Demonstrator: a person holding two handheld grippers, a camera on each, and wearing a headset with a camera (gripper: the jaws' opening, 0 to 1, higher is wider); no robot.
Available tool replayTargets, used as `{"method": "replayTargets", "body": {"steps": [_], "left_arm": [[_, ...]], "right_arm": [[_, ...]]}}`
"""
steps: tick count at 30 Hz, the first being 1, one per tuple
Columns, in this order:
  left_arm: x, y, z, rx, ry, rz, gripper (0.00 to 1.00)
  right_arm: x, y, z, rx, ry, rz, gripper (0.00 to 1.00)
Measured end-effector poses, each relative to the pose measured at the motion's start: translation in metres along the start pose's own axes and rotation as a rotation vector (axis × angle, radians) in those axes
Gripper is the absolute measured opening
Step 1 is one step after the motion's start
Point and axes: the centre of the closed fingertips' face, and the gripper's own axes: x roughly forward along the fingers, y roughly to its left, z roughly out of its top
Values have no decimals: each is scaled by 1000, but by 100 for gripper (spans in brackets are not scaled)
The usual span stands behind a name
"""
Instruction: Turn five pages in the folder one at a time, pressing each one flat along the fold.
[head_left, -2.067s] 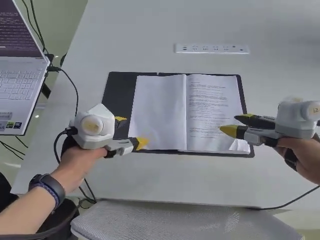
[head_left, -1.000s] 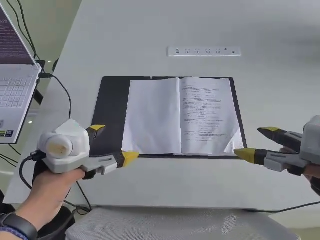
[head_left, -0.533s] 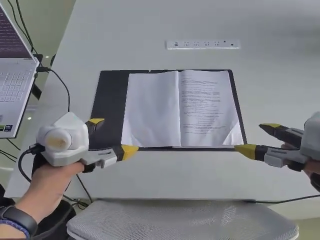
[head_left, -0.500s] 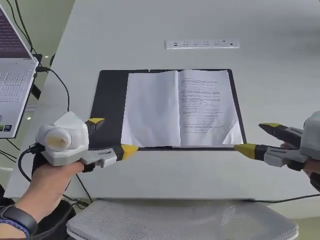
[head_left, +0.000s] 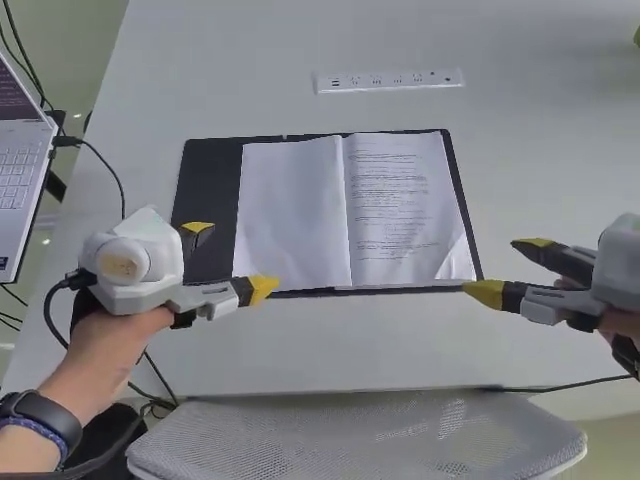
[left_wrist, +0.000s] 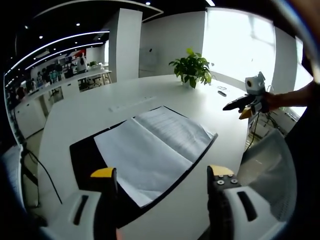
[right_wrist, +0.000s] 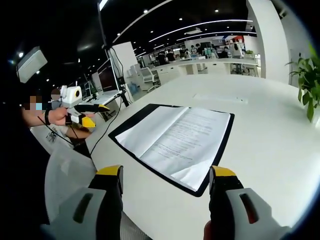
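hovering your left gripper (head_left: 230, 258) and right gripper (head_left: 508, 268), jaws wide and empty, you have the folder (head_left: 205, 200) open on the surface (head_left: 300, 60); the page (head_left: 395, 205) looks thin and floppy, so pinch its curled corner (head_left: 462, 264) lightly.

No text can be read: the printed lines on the folder's (head_left: 208, 205) right-hand page (head_left: 398, 205) are too small (mere grey streaks), as are the laptop (head_left: 18, 170) keys at the desk's (head_left: 300, 40) left edge.

laptop (head_left: 15, 170) cut off at the left edge, words on the page (head_left: 395, 200) too small to read, back of the right tool (head_left: 510, 268) cut off
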Motion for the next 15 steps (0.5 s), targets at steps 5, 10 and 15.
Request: {"method": "replayTargets", "body": {"steps": [5, 10, 15], "left_arm": [[14, -7, 8, 18, 0, -28, 73], [31, -15, 16, 41, 3, -62, 73], [49, -25, 28, 50, -6, -96, 73]], "right_arm": [[-2, -1, -2, 11, -3, -10, 69], [-4, -2, -4, 19, -6, -17, 69], [-7, -2, -3, 24, -12, -24, 68]]}}
